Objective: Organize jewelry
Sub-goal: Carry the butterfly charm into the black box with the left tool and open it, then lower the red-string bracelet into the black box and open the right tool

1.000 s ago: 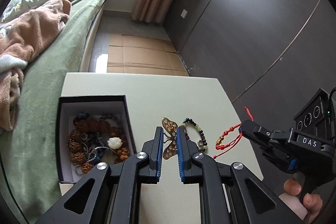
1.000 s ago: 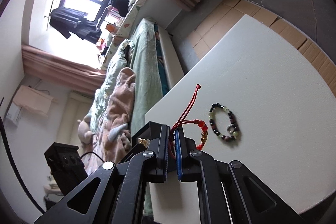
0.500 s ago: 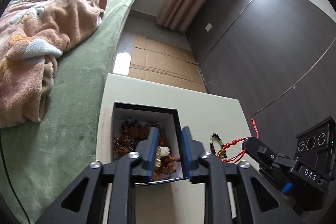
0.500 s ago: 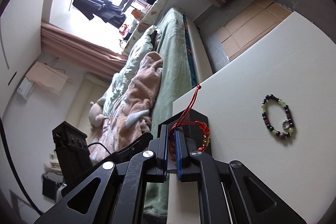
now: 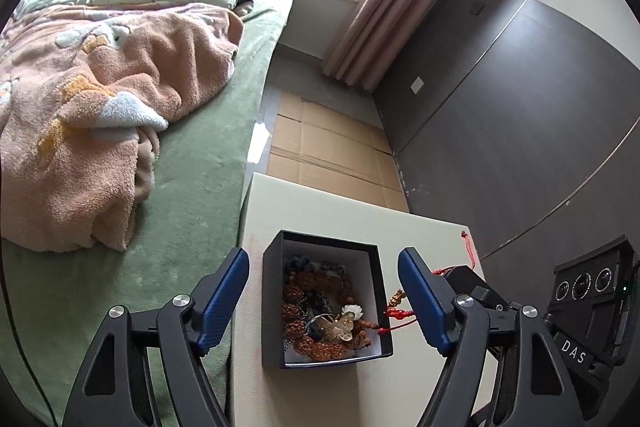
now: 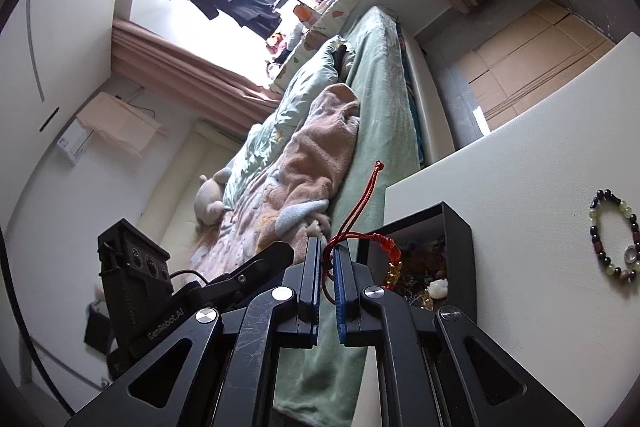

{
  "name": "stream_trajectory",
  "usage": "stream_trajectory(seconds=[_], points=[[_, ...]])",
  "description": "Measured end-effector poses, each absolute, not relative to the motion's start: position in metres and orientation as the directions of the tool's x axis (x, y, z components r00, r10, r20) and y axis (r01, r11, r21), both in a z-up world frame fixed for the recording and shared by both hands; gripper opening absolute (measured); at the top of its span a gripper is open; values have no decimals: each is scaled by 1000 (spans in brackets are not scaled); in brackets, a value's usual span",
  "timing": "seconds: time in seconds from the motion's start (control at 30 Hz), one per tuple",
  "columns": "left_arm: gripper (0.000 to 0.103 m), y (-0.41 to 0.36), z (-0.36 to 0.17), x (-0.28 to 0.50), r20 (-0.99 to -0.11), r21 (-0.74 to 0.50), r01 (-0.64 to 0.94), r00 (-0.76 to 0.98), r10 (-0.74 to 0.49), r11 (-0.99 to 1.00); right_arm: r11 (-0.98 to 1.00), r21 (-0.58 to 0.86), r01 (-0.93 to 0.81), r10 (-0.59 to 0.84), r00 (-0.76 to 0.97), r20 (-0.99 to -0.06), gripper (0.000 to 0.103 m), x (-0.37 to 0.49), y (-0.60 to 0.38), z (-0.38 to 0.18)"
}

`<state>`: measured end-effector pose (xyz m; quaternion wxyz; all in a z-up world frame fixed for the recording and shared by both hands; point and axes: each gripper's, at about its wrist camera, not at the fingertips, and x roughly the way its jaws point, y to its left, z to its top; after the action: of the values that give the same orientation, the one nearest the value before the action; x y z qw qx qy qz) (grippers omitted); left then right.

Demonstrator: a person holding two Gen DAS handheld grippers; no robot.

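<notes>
right gripper (image 6: 328, 259) clamps red cord bracelet (image 6: 384, 247) beside black box (image 5: 276, 307)

I see a matt black cardboard box (image 5: 326, 357), a fuzzy pink fleece blanket (image 5: 100, 99) and glossy beads on the bracelet (image 6: 614, 237).

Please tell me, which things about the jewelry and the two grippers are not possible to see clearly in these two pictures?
- Red string bracelet: partly hidden between the pads of the right gripper; in the left wrist view a finger of the left gripper covers it.
- Black box: contents tangled, single pieces unclear.
- Beaded bracelet: seen only in the right wrist view.
</notes>
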<state>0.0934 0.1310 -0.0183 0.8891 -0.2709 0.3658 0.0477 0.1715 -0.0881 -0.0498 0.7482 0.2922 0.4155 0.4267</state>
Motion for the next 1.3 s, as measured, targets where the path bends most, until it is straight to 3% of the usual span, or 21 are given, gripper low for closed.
stream_trajectory(seconds=[0.07,0.1,0.13,0.17,0.37,0.47,0.93,1.3], points=[[77,132,-19,93,-677,-448,-288,728,-111,846,474,786,-397,879,268,-395,21,174,-81,-52],[78,132,-19,93,-678,-449,-289,727,-111,845,478,786,-392,877,257,-406,44,175,-79,-55],[78,133,-20,94,-680,-449,-290,725,-113,845,488,783,-385,872,264,-413,60,175,-80,-56],[78,132,-21,94,-681,-450,-290,723,-115,845,500,779,-379,864,277,-419,63,175,-83,-57],[78,126,-20,96,-679,-451,-276,724,-125,849,527,776,-347,848,279,-451,66,179,-98,-57],[78,122,-21,97,-681,-450,-270,720,-132,851,547,761,-348,835,286,-470,78,178,-105,-54],[78,91,-24,110,-692,-429,-224,704,-159,875,578,759,-301,814,287,-506,78,181,-148,-56],[78,88,-25,115,-689,-439,-226,706,-165,869,549,765,-336,831,315,-459,78,177,-171,-43]])
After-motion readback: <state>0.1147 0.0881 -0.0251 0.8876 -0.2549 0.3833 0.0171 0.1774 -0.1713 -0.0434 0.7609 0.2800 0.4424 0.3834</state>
